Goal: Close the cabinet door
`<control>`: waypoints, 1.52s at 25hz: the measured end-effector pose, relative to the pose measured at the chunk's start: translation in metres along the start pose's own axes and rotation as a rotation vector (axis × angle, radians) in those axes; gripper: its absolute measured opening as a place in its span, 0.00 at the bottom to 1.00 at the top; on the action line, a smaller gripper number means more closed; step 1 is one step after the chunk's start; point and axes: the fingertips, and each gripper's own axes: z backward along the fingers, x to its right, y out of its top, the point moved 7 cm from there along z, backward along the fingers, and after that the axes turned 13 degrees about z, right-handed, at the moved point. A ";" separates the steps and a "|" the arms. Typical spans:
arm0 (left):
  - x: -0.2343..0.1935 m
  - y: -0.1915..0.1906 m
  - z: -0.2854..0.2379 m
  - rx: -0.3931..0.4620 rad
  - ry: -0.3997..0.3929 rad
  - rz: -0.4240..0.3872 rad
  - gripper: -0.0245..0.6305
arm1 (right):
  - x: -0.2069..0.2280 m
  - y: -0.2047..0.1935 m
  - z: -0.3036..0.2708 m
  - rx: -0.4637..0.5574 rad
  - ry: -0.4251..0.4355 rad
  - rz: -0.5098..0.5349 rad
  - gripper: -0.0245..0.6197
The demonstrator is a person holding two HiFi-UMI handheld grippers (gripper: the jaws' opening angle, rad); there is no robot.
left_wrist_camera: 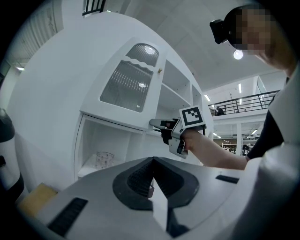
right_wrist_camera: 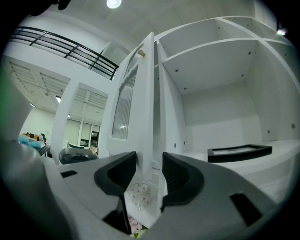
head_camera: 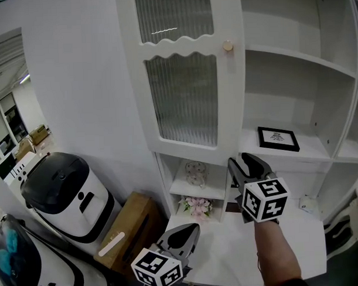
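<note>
Down low on the left, the left tongs are pressed together with nothing in them. Ahead and to the right, the right tongs stand parted. The open cabinet door has its free edge in their gap, unclamped.

Ribbed glass cabinet door, matt white shelf

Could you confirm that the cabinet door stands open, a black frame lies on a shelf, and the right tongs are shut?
Not quite: the right gripper view shows the right tongs open, jaws apart. The cabinet door is open and the black frame lies on a shelf.
</note>
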 end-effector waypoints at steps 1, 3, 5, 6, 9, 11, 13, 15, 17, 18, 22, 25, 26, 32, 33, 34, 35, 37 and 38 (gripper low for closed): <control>-0.001 0.000 -0.002 0.000 0.000 0.000 0.04 | 0.002 0.000 -0.002 -0.001 0.000 0.001 0.30; -0.003 0.001 -0.006 0.002 0.000 0.001 0.04 | 0.004 -0.002 -0.006 -0.004 -0.001 0.003 0.30; -0.005 0.002 -0.008 0.003 0.001 0.001 0.04 | 0.006 -0.002 -0.010 -0.005 -0.002 0.005 0.30; -0.005 0.002 -0.010 0.004 0.001 0.001 0.04 | 0.007 -0.002 -0.011 -0.006 -0.002 0.007 0.30; -0.008 0.004 -0.015 0.005 0.003 -0.001 0.04 | 0.011 -0.003 -0.016 -0.007 -0.004 0.014 0.30; -0.009 0.006 -0.018 0.006 0.004 -0.003 0.04 | 0.013 -0.004 -0.019 -0.010 -0.005 0.019 0.30; -0.010 0.007 -0.021 0.005 0.004 -0.006 0.04 | 0.015 -0.004 -0.022 -0.011 -0.006 0.025 0.30; -0.011 0.008 -0.024 0.005 0.005 -0.009 0.04 | 0.016 -0.005 -0.025 -0.012 -0.007 0.030 0.30; -0.011 0.011 -0.027 0.004 0.004 -0.013 0.04 | 0.018 -0.005 -0.027 -0.012 -0.011 0.033 0.30; -0.011 0.012 -0.028 0.003 0.003 -0.015 0.04 | 0.018 -0.006 -0.028 -0.012 -0.013 0.034 0.30; -0.012 0.016 -0.030 -0.001 0.005 -0.023 0.04 | 0.021 -0.006 -0.032 -0.014 -0.019 0.031 0.30; -0.013 0.017 -0.028 -0.002 0.009 -0.025 0.04 | 0.020 -0.007 -0.032 -0.014 -0.020 0.028 0.30; -0.013 0.017 -0.027 -0.004 0.010 -0.027 0.04 | 0.019 -0.007 -0.032 -0.014 -0.022 0.026 0.30; -0.013 0.017 -0.022 -0.015 0.009 -0.027 0.04 | 0.019 -0.007 -0.031 -0.025 -0.042 0.010 0.30; -0.012 0.018 -0.020 -0.016 0.009 -0.028 0.04 | 0.019 -0.008 -0.029 -0.029 -0.047 0.002 0.29; -0.011 0.018 -0.018 -0.017 0.008 -0.029 0.04 | 0.018 -0.009 -0.026 -0.035 -0.055 -0.006 0.28; -0.009 0.018 -0.015 -0.018 0.007 -0.031 0.04 | 0.018 -0.010 -0.022 -0.040 -0.068 -0.012 0.25; -0.007 0.018 -0.008 -0.022 0.002 -0.037 0.04 | 0.015 -0.012 -0.012 -0.043 -0.100 -0.016 0.13; -0.006 0.018 -0.004 -0.026 -0.001 -0.041 0.04 | 0.012 -0.012 -0.006 -0.038 -0.109 -0.019 0.10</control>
